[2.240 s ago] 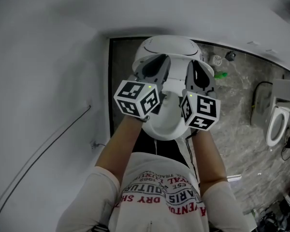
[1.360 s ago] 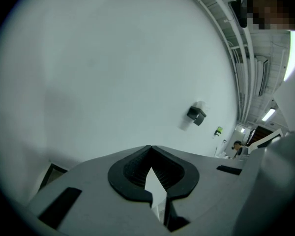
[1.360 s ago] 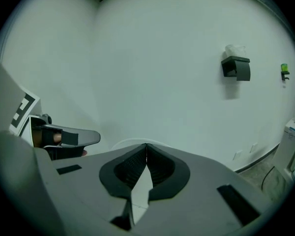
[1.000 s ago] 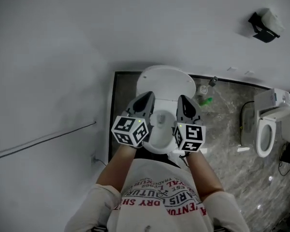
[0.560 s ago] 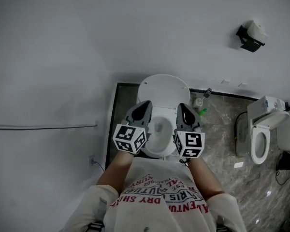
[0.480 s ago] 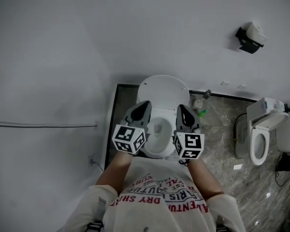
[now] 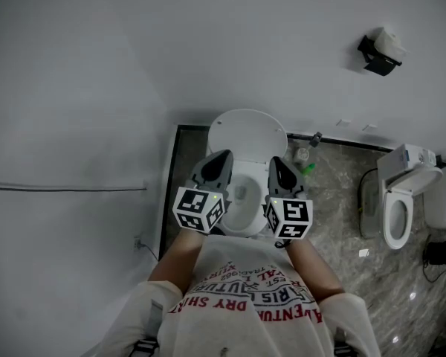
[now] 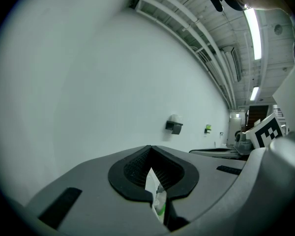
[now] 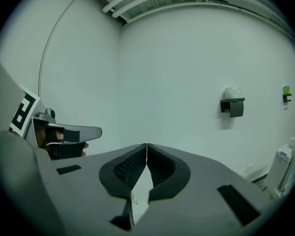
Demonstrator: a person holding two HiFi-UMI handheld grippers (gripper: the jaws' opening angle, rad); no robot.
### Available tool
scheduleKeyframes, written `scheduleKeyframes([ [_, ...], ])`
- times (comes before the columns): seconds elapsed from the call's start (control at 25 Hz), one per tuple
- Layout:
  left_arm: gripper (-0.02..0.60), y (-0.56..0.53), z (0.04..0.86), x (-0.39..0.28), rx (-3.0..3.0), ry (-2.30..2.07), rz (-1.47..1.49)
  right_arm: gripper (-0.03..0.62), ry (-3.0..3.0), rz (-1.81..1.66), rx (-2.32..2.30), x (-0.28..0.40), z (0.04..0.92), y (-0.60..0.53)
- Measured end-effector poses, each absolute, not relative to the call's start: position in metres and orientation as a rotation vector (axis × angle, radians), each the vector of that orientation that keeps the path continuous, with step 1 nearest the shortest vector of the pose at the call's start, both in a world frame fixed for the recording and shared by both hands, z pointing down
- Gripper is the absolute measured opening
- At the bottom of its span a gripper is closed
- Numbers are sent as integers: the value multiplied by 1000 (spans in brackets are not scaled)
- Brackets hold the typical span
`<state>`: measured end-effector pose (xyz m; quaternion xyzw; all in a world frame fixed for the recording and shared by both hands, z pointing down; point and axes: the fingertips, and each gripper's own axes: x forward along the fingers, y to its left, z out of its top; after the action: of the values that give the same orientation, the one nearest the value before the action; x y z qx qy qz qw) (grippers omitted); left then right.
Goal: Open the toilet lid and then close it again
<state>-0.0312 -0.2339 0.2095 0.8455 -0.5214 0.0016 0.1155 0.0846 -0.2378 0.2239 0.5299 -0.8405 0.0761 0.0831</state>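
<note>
In the head view the white toilet stands against the wall. Its lid (image 7: pixel 247 132) is raised and the bowl (image 7: pixel 240 198) is uncovered. Both grippers hover side by side above the bowl's front, touching nothing. My left gripper (image 7: pixel 221 156) is shut and empty, over the bowl's left rim. My right gripper (image 7: pixel 276 162) is shut and empty, over the right rim. The left gripper view shows its closed jaws (image 8: pixel 150 147) pointing at the bare wall. In the right gripper view the closed jaws (image 9: pixel 146 144) face the wall too, with the left gripper's body (image 9: pixel 59 134) beside them.
A second toilet (image 7: pixel 398 203) stands at the right on the marble floor (image 7: pixel 342 222). A toilet paper holder (image 7: pixel 377 50) hangs on the wall above. Small bottles (image 7: pixel 306 158) sit on the floor beside the first toilet. A thin cable (image 7: pixel 67 190) runs along the left wall.
Both grippers have drawn up and back from the toilet, staying shut. The lid now stands upright against the wall, and the toilet looks smaller and farther off.
</note>
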Motion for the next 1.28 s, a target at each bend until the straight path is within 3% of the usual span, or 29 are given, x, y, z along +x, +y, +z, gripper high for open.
scheduleKeyframes([
  [0.6, 6, -257, 250, -43, 2401, -1587, 143, 15, -2503, 254, 1453, 72, 251, -265],
  [1.08, 8, -353, 321, -38, 2426, -1458, 429, 17, -2417, 260, 1138, 46, 305, -358],
  [1.24, 51, -384, 351, -37, 2495, -1329, 625, 26, -2364, 199, 995, 32, 327, -390],
  [1.28, 60, -393, 358, -38, 2514, -1299, 671, 62, -2347, 187, 967, 29, 334, -399],
])
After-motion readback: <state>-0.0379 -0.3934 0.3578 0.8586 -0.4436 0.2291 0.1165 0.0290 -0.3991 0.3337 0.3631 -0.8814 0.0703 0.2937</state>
